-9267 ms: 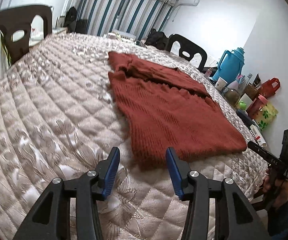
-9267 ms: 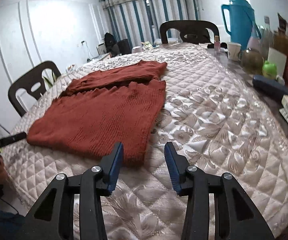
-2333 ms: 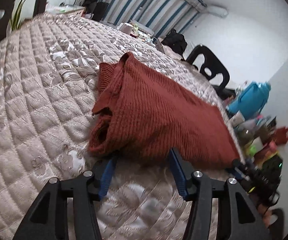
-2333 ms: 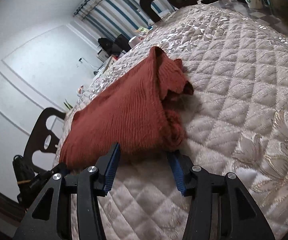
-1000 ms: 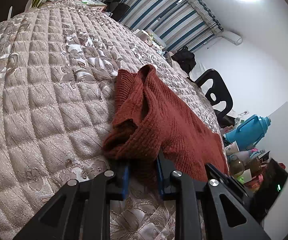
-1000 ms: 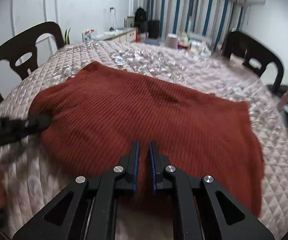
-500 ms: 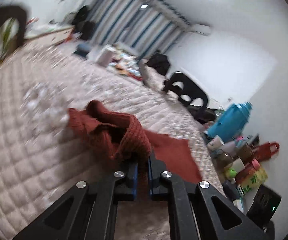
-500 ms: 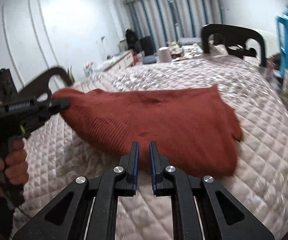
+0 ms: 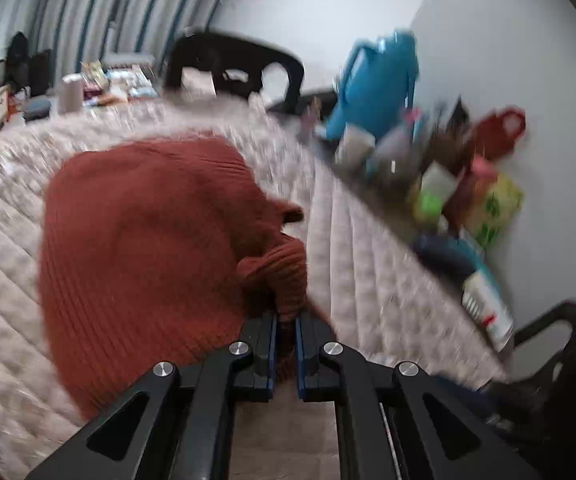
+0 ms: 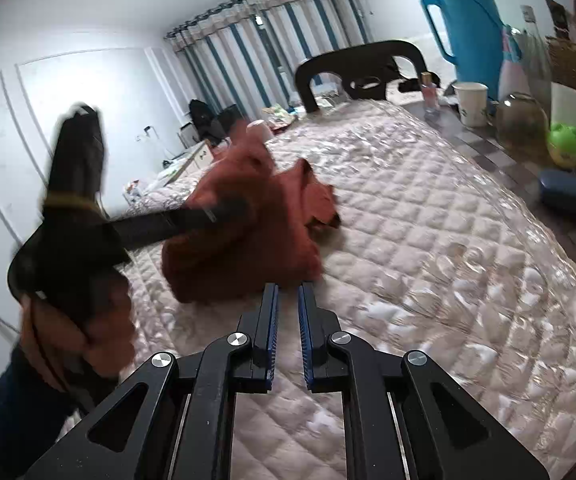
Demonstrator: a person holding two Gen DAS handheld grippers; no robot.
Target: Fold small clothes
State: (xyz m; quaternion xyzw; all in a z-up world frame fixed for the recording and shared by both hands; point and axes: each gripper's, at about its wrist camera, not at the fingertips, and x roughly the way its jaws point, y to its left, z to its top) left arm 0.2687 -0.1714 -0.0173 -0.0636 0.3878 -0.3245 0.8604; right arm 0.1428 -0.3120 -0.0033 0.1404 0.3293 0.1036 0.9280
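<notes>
A rust-red knit sweater (image 9: 139, 240) lies half lifted on the quilted table cover (image 9: 348, 260). My left gripper (image 9: 283, 320) is shut on a bunched fold of it, and the cloth fills the gap between the blue pads. In the right wrist view the sweater (image 10: 243, 256) hangs in a heap. The left gripper (image 10: 239, 204), held by a hand (image 10: 75, 332), grips its upper part. My right gripper (image 10: 288, 292) has its jaws nearly together, and the sweater's lower edge meets its fingertips. Quilt shows through the gap further back. The left wrist view is blurred.
Along the table's right edge stand a blue thermos (image 10: 472, 20), a paper cup (image 10: 472, 102), a glass jar (image 10: 522, 120), a green toy (image 10: 564, 142) and a dark case (image 10: 572, 196). A black chair (image 10: 360, 64) is at the far end, another chair (image 9: 560, 344) at near right.
The left gripper closed on the sweater's end, then lifted and swung it across towards the right gripper. The sweater, spread wide before, is now bunched. The right gripper also moved sideways.
</notes>
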